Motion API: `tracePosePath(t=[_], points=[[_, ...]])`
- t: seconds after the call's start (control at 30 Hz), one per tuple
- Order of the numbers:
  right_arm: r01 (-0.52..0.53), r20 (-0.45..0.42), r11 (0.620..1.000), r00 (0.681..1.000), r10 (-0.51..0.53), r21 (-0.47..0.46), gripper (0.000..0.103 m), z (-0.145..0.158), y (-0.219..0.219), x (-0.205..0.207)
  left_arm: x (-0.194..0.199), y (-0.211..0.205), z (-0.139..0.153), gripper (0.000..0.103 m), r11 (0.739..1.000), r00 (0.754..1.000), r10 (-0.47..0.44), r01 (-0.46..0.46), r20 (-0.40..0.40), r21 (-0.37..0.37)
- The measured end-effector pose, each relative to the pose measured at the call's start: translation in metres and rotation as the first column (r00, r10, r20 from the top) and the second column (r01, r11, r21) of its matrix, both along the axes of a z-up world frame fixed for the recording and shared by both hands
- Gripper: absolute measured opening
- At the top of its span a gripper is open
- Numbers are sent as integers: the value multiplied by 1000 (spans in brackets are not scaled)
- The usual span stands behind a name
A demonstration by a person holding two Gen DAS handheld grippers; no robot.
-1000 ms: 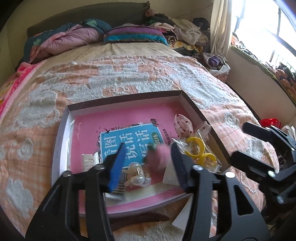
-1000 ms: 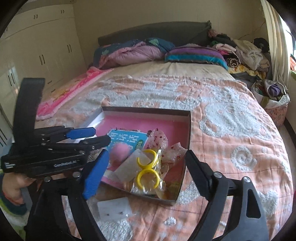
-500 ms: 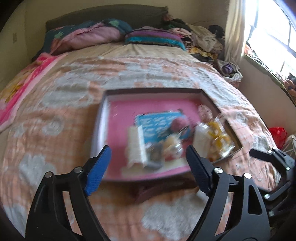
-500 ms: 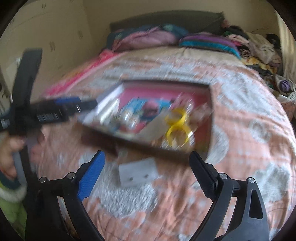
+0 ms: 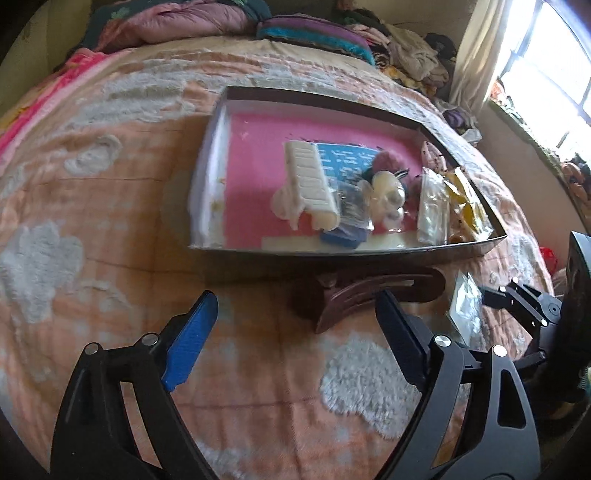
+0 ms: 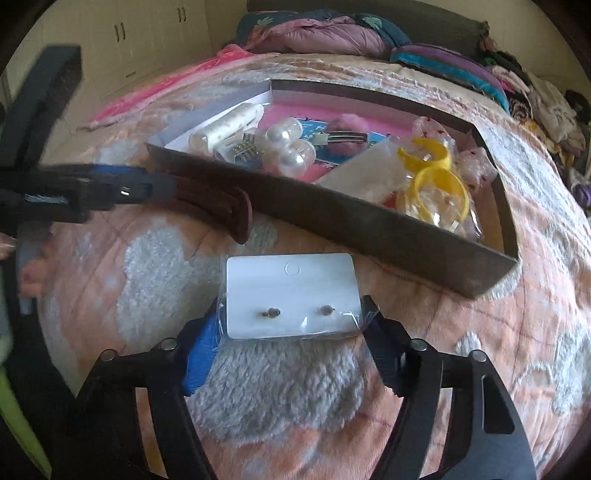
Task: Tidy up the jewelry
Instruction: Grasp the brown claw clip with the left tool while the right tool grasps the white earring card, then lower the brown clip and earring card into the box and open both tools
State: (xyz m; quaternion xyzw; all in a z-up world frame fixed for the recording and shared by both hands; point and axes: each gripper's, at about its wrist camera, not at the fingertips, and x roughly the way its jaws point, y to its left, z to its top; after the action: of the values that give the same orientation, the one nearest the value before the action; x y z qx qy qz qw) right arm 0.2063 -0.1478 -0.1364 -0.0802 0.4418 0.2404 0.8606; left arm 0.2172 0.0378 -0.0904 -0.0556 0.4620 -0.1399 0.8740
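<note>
A shallow box (image 5: 369, 254) with a pink floor lies on the bed and holds a white hair clip (image 5: 310, 184), pearl baubles (image 6: 288, 147), a pink pompom clip (image 6: 347, 127) and yellow rings (image 6: 439, 181). A dark brown hair claw (image 5: 369, 291) lies on the quilt in front of the box. My left gripper (image 5: 295, 343) is open just short of it. A white earring card in a clear bag (image 6: 293, 295) lies on the quilt. My right gripper (image 6: 291, 343) is open with its fingers on either side of the card's near edge.
The orange and white quilt (image 5: 92, 221) covers the bed. Pillows and bedding (image 5: 177, 22) are piled at the headboard. A clothes heap (image 6: 546, 99) lies at the far right. The left gripper also shows at the left of the right wrist view (image 6: 92, 184).
Both grippers have pulled back out of the box and dropped low over the quilt. The left gripper let go of the pink pompom, which lies in the box. The right one closed in on the card.
</note>
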Motion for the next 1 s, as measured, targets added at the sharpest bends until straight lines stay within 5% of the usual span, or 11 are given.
tracePosePath(t=[0.17, 0.43, 0.73, 1.0], points=[[23, -11, 999, 1000, -23, 38, 64, 13, -19, -15, 5, -13, -6, 64, 999, 999, -33, 34, 3, -28], [89, 21, 994, 996, -91, 68, 64, 37, -46, -44, -11, -23, 8, 23, 996, 995, -81, 82, 60, -15], [93, 124, 988, 986, -108, 121, 64, 84, -56, -66, -36, -23, 52, 18, 995, 985, -93, 97, 146, -16], [117, 203, 983, 969, -144, 142, 64, 122, -59, -30, -14, -15, 106, 18, 999, 968, -40, 44, 249, -10]])
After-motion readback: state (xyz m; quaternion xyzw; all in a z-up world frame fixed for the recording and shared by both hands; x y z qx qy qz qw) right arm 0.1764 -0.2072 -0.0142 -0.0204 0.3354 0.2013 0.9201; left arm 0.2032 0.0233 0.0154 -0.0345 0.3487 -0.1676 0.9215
